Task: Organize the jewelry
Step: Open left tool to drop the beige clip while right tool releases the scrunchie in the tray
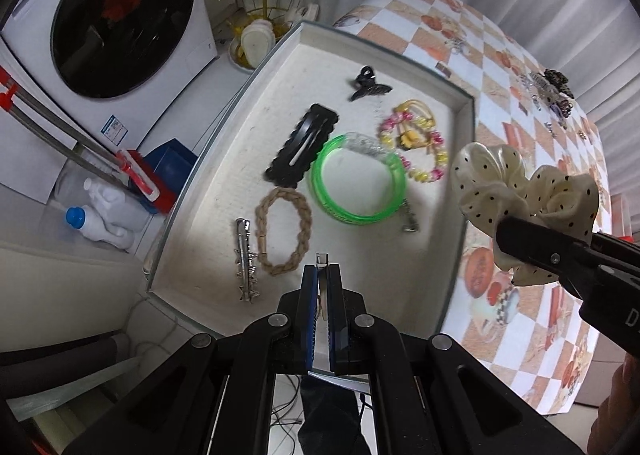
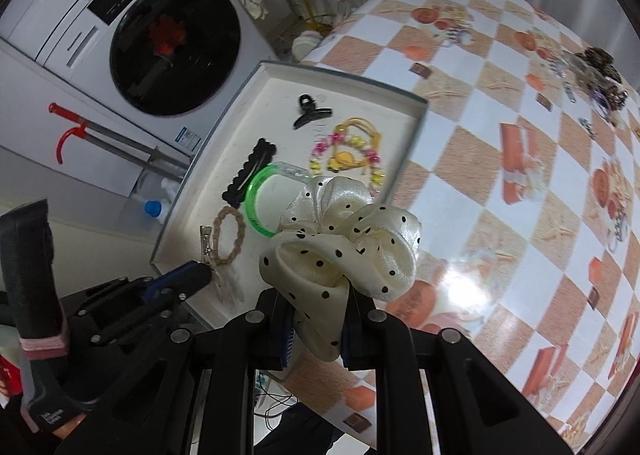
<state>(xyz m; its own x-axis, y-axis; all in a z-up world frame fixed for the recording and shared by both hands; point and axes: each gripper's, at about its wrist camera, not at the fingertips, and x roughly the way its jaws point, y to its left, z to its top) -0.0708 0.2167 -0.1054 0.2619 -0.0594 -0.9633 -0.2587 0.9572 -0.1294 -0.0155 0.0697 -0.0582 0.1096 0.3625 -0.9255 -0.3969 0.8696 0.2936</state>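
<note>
A white tray [image 1: 466,111] holds a green bangle [image 1: 358,177], a black snap clip [image 1: 302,145], a black claw clip [image 1: 366,85], a braided tan hair tie [image 1: 284,231], a silver clip [image 1: 246,259] and a beaded bracelet [image 1: 416,135]. My left gripper [image 1: 322,275] is shut on the tray's near rim. My right gripper [image 2: 316,319] is shut on a cream polka-dot scrunchie [image 2: 344,247], held just above the tray's right edge; it also shows in the left wrist view [image 1: 524,191].
The tray lies on a checkered tablecloth [image 2: 500,183]. More hair accessories [image 2: 596,75] lie at the table's far right. A washing machine [image 1: 120,15], a gold rack [image 1: 260,3] and bottles [image 1: 100,215] stand on the floor to the left.
</note>
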